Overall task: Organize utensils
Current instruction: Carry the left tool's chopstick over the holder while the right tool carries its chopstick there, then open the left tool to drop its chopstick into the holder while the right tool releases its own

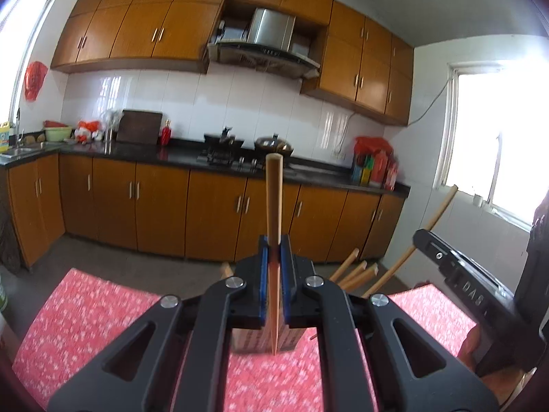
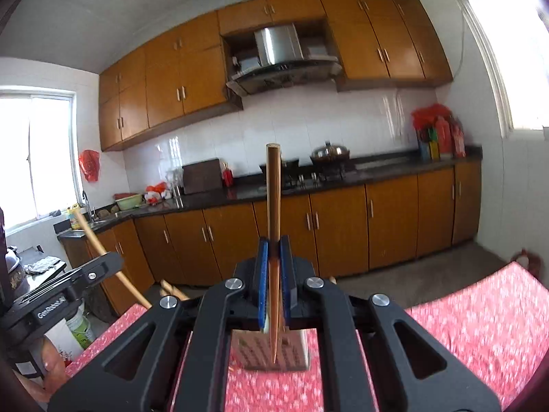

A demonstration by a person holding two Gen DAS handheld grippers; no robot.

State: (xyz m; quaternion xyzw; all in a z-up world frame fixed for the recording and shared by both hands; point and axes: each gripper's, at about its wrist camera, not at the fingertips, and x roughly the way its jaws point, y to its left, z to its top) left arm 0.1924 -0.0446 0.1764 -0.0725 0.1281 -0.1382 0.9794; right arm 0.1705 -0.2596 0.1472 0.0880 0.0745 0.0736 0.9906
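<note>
My left gripper is shut on a wooden chopstick that stands upright between its blue pads, thin tip down. Below it a holder stands on the red patterned tablecloth; several chopsticks stick out of it to the right. My right gripper is shut on another upright chopstick above the perforated holder. The right gripper's body shows at the right of the left wrist view with its chopstick. The left gripper's body shows at the left of the right wrist view.
Beyond the table's far edge is grey floor, then orange kitchen cabinets under a dark counter with stove, pots and bottles. Windows are on both side walls. A white bucket stands by the table's left corner.
</note>
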